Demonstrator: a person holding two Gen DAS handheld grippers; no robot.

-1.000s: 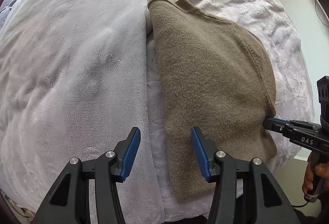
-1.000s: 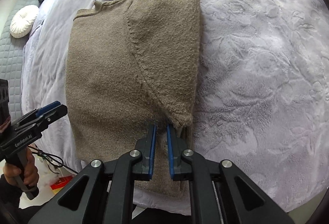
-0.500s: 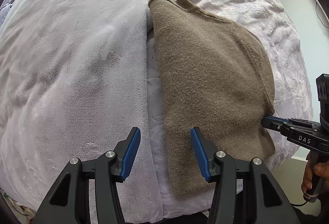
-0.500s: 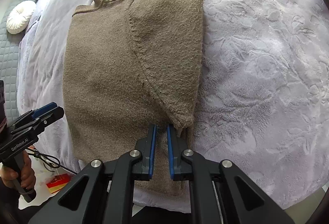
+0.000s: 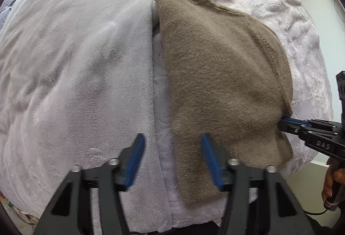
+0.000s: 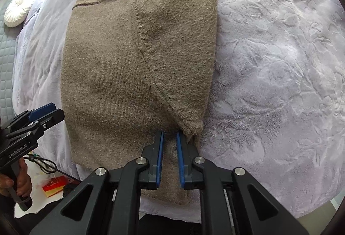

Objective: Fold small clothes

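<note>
A taupe-brown knitted sweater (image 6: 120,75) lies flat on a pale lilac plush blanket (image 6: 269,66) covering the bed, its ribbed neckline at 11 o'clock in the right wrist view and one sleeve folded diagonally across its body, the cuff pointing toward 6 o'clock. The right gripper (image 6: 169,138) sits at 6 o'clock over the lower part of the sweater, just beside that cuff; its blue-padded tongs stand a narrow gap apart, with nothing visibly pinched between them. In the left wrist view the left gripper (image 5: 171,146) hovers at 6 o'clock with its tongs spread wide (one pad over the blanket, the other over the sweater's near edge). A round white tufted cushion (image 6: 19,9) rests at 10 o'clock on a grey quilted surface (image 6: 8,47).
</note>
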